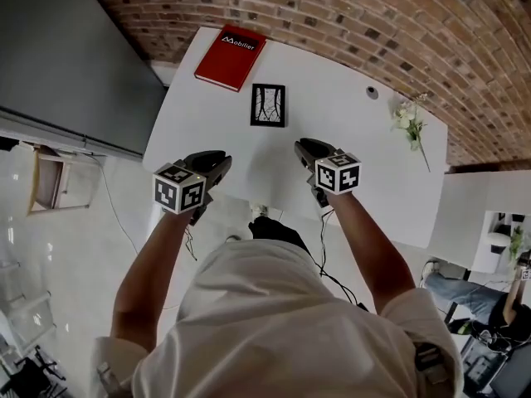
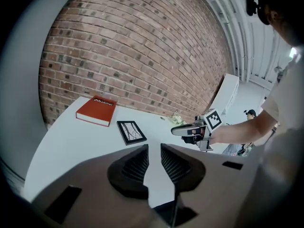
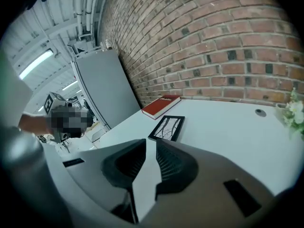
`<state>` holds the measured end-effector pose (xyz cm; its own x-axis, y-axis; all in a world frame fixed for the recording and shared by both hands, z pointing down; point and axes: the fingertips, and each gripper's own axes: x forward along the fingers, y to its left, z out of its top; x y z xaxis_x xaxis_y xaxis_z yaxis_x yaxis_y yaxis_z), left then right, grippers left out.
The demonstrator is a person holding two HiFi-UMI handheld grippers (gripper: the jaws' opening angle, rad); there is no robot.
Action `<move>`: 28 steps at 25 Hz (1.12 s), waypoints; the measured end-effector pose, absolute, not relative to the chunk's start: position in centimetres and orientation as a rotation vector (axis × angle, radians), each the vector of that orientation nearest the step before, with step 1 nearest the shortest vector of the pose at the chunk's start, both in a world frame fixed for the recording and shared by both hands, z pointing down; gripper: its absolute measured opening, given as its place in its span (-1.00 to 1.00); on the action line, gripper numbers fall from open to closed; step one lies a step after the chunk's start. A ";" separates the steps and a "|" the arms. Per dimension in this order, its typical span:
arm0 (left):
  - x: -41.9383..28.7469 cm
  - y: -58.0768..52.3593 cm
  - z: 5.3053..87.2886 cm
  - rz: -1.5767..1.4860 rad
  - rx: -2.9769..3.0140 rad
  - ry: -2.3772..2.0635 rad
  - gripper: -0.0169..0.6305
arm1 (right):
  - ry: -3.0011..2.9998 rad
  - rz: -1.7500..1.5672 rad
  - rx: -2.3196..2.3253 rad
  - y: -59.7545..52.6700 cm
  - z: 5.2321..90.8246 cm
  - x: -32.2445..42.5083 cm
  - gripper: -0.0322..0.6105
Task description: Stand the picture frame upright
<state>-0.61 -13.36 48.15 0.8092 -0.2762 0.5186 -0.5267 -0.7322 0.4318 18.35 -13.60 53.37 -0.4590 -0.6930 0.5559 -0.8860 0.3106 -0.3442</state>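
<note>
Frame (image 1: pixel 268 104) is seen lying flat on the white worktop (image 1: pixel 348 131), upper middle of the head view, just below a red book (image 1: pixel 231 56). The left claw (image 1: pixel 221 162) and right claw (image 1: pixel 304 148) are held short of it, at lower centre.

In the left gripper view, the jaws are seen slightly apart with nothing between them. In the right gripper view, they are likewise apart and empty.

The reach is judged to be the step in hand. Next, an edge must be gripped and the frame tipped up.
</note>
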 end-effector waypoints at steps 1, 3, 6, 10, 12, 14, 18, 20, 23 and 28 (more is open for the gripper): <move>0.0 -14.2 48.6 0.582 2.407 -0.589 -0.71 | -2.275 0.911 1.413 -14.6 53.9 18.7 -0.68; 1.0 -15.9 49.4 0.591 2.393 -0.588 -0.71 | -2.272 0.937 1.394 -16.4 55.0 19.2 -0.68; 2.0 -18.3 50.9 0.603 2.363 -0.601 -0.71 | -2.270 0.975 1.355 -18.7 56.5 19.5 -0.68; 3.2 -20.9 52.9 0.642 2.304 -0.608 -0.71 | -2.258 1.037 1.301 -21.2 58.1 20.0 -0.68; 3.8 -22.3 54.3 0.654 2.277 -0.606 -0.70 | -2.251 1.048 1.283 -22.6 59.0 20.1 -0.68; 4.3 -23.5 55.7 0.669 2.250 -0.606 -0.67 | -2.250 1.065 1.267 -23.9 59.9 20.1 -0.68; 5.3 -25.3 58.4 0.712 2.209 -0.599 -0.64 | -2.230 1.105 1.239 -26.0 61.6 20.1 -0.68; 6.1 -26.0 59.3 0.719 2.190 -0.587 -0.61 | -2.216 1.125 1.229 -26.9 62.4 20.2 -0.68; 7.2 -27.0 60.5 0.739 2.171 -0.574 -0.59 | -2.204 1.153 1.221 -27.9 63.3 20.3 -0.68; 8.3 -28.5 62.2 0.757 2.139 -0.565 -0.59 | -2.197 1.189 1.206 -28.8 64.2 20.1 -0.68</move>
<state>8.26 -28.49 62.21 0.7234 -0.1413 0.6759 -0.6075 -0.5955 0.5257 20.15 -28.79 64.24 -0.5677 -0.5120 0.6447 -0.8198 0.2795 -0.4999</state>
